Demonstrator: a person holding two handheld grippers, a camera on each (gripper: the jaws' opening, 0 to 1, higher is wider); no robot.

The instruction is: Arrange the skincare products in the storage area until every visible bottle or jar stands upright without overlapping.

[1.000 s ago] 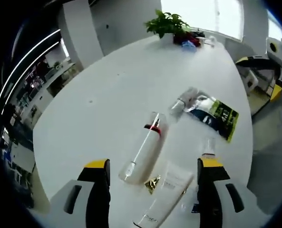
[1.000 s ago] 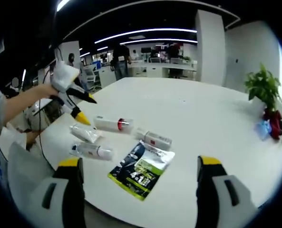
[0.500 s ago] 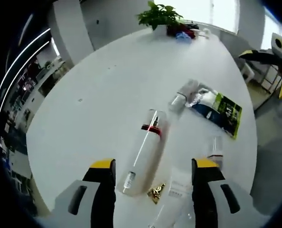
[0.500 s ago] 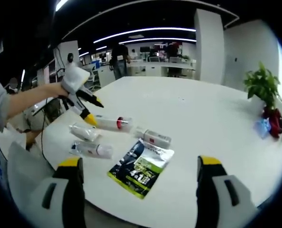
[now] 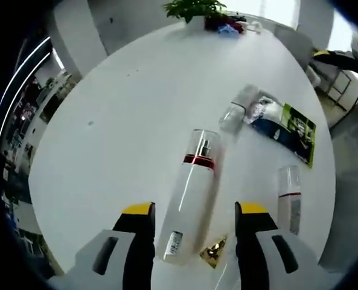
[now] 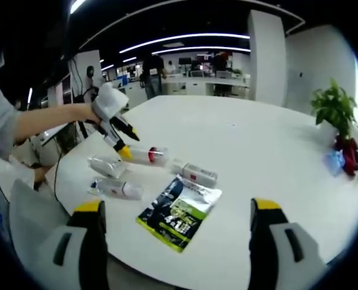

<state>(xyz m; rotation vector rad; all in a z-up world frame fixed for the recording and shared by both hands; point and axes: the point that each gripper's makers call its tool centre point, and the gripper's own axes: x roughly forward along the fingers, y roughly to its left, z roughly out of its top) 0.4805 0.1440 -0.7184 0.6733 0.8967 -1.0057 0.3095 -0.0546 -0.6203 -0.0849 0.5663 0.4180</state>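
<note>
A tall white bottle (image 5: 191, 193) with a red band and clear cap lies on its side on the white table (image 5: 124, 109). My left gripper (image 5: 194, 211) is open, its jaws standing on either side of the bottle's lower body. In the right gripper view the same bottle (image 6: 147, 156) lies under the left gripper (image 6: 129, 143), which a hand holds. A short grey-capped bottle (image 5: 238, 110) lies beside a green and black sachet (image 5: 287, 130). Another small bottle (image 5: 289, 196) lies to the right. My right gripper (image 6: 177, 208) hangs open over the table's near edge, holding nothing.
A gold-coloured piece (image 5: 214, 252) lies by the tall bottle's base. A white tube (image 6: 106, 165) and a small bottle (image 6: 115, 188) lie near the table's left edge. A potted plant (image 6: 332, 109) stands at the far end. People stand in the office behind.
My left gripper has come down and forward over the tall white bottle, so its base now lies between the jaws. The right gripper has stayed where it was.
</note>
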